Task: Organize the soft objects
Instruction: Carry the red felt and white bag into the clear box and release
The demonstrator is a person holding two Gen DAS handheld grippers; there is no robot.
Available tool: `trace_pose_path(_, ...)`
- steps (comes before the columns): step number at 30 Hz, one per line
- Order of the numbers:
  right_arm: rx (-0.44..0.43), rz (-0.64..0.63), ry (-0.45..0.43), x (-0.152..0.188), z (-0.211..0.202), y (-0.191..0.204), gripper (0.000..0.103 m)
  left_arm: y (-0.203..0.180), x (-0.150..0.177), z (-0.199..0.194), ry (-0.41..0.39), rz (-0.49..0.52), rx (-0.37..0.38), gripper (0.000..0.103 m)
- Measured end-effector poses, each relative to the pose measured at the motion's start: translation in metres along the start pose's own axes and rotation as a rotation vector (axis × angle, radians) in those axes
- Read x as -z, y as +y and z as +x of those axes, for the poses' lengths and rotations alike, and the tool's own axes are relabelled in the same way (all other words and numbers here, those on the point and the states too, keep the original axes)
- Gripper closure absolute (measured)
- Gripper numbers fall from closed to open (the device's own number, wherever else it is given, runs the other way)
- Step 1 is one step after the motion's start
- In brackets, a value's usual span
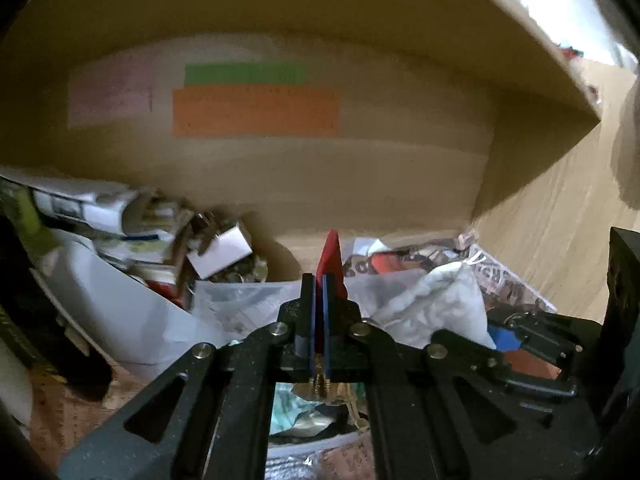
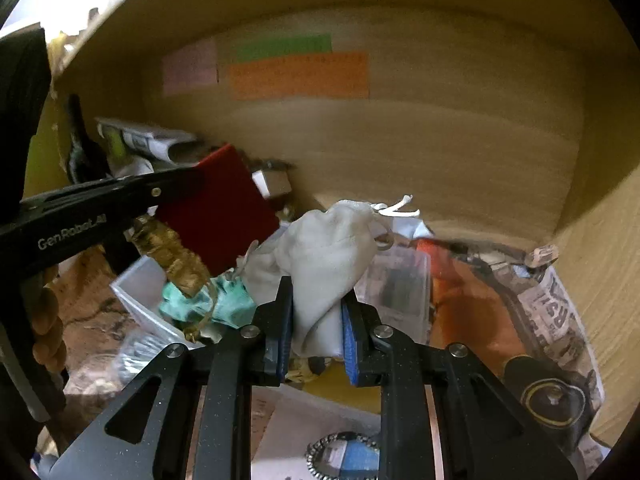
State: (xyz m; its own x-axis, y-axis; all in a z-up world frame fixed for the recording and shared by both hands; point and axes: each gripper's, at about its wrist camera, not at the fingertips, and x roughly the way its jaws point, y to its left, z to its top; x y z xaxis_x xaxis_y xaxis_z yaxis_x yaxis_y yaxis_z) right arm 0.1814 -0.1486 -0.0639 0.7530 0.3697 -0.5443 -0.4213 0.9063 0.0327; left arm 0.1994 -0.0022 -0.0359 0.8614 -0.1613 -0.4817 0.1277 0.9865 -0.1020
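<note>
A red flat piece (image 1: 331, 258) is being clenched edge-on between the closed jaws of the left gripper (image 1: 319, 308); in the right wrist view the same piece (image 2: 218, 216) is seen held up above the clutter, with a gold-brown tassel (image 2: 172, 256) hanging below it. A white drawstring pouch (image 2: 326, 256) is being grasped by the right gripper (image 2: 318, 322), blue pads pressed into its lower folds, cord loose at the top.

Judgement: both soft items are being carried toward a sorting spot; which spot cannot be told. For a good step, the pouch should be kept pinched low on the fabric and lifted clear before being moved sideways, so the cord is not snagged. The red piece should be kept upright so the tassel is not dragged through the bin.

Around: a clear plastic bin (image 2: 138, 300) is sitting below the left gripper, with a teal crumpled cloth (image 2: 218, 304) in it. A printed newspaper-pattern bag (image 2: 556, 320) is lying to the right, just beside the wooden side wall (image 2: 604, 240). Boxes and papers (image 1: 132, 216) are piled at left. Coloured labels (image 1: 256, 110) are stuck on the back panel (image 1: 360, 184).

Obstacles: the two grippers are being worked close together, the clutter is packed tight, and the wooden walls are closing in the space.
</note>
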Motion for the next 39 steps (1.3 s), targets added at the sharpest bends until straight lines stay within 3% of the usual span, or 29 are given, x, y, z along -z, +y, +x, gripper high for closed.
trace_pose_path(7,0.007,-0.019,0.093,0.006,0.026,0.0,0.083,0.006,0.011,0.04,0.122,-0.013,-0.002,0.101)
trace_pose_path(12,0.015,-0.027,0.131,0.01,0.035,-0.001,0.081,0.006,0.018,0.051,0.168,0.004,-0.031,0.101)
trace_pose_path(16,0.024,-0.026,0.132,0.01,0.033,-0.002,0.068,0.006,0.021,0.05,0.185,0.017,-0.042,0.097)
trace_pose_path(24,0.036,-0.042,0.071,0.006,0.011,-0.001,0.041,0.007,0.023,0.027,0.153,0.031,-0.063,0.056)
trace_pose_path(26,0.04,-0.045,0.048,0.004,0.004,0.0,0.034,0.007,0.021,0.018,0.13,0.038,-0.073,0.052)
trace_pose_path(31,0.048,-0.043,-0.003,0.002,-0.015,0.0,0.033,0.01,0.021,-0.01,0.085,0.043,-0.083,0.039)
trace_pose_path(36,0.055,-0.032,-0.051,0.006,-0.04,-0.004,0.024,0.011,0.03,-0.034,0.047,0.051,-0.111,0.011)
trace_pose_path(39,0.06,-0.028,-0.058,0.014,-0.049,-0.006,0.022,0.013,0.042,-0.045,0.057,0.068,-0.127,0.008)
